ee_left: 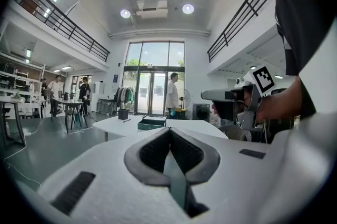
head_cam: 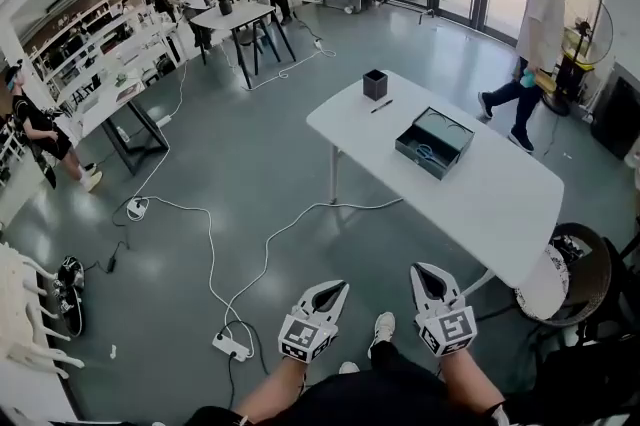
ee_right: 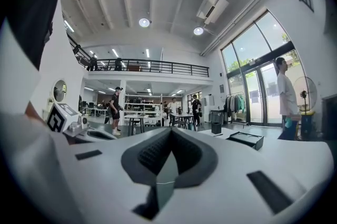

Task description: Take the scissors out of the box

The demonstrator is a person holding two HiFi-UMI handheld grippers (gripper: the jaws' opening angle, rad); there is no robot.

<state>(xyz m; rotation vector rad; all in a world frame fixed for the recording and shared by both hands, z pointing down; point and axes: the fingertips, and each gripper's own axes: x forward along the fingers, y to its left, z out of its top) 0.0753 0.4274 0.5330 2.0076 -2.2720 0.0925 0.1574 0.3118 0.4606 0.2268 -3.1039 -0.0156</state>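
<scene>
A dark green open box [head_cam: 452,126] lies on the white table [head_cam: 500,204] ahead, and blue-handled scissors [head_cam: 425,152] lie inside it. Both grippers hang low over the floor near my legs, well short of the table. My left gripper [head_cam: 335,289] is shut and holds nothing. My right gripper [head_cam: 424,271] is also shut and empty. In the left gripper view the shut jaws [ee_left: 169,131] point toward the far box [ee_left: 152,123]. In the right gripper view the jaws [ee_right: 171,131] meet at the tip, with the box [ee_right: 245,139] far off to the right.
A black pen holder [head_cam: 375,84] and a pen [head_cam: 381,106] sit at the table's far end. A person [head_cam: 540,24] walks behind the table. White cables [head_cam: 210,244] and a power strip [head_cam: 231,346] cross the floor. A dark woven basket [head_cam: 585,279] stands at the right.
</scene>
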